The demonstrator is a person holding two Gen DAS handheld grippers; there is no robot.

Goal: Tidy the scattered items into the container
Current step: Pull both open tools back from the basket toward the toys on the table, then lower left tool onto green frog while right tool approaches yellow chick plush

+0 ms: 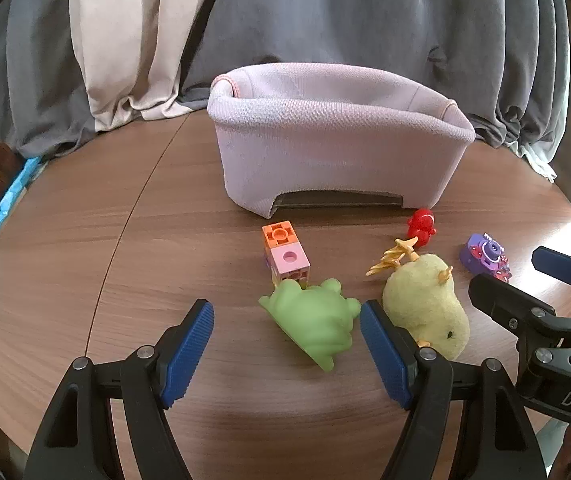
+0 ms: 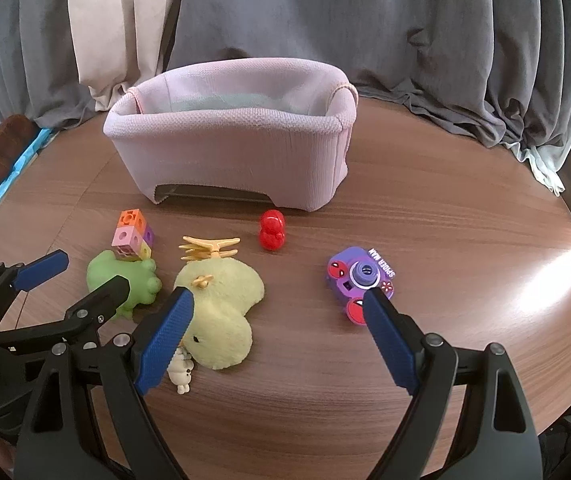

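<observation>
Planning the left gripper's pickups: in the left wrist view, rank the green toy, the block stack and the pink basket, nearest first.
From the left gripper:
1. Green toy, between the open fingers, toward the right one.
2. Block stack, just behind it.
3. Pink basket, at the back.

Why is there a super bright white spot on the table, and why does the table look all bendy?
Right wrist view: sunlight glares off the table beside the purple toy camera. Left wrist view: only a sliver of glare at the right edge. Both views: the fisheye lens curves the table's edge and darkens the corners.
</observation>
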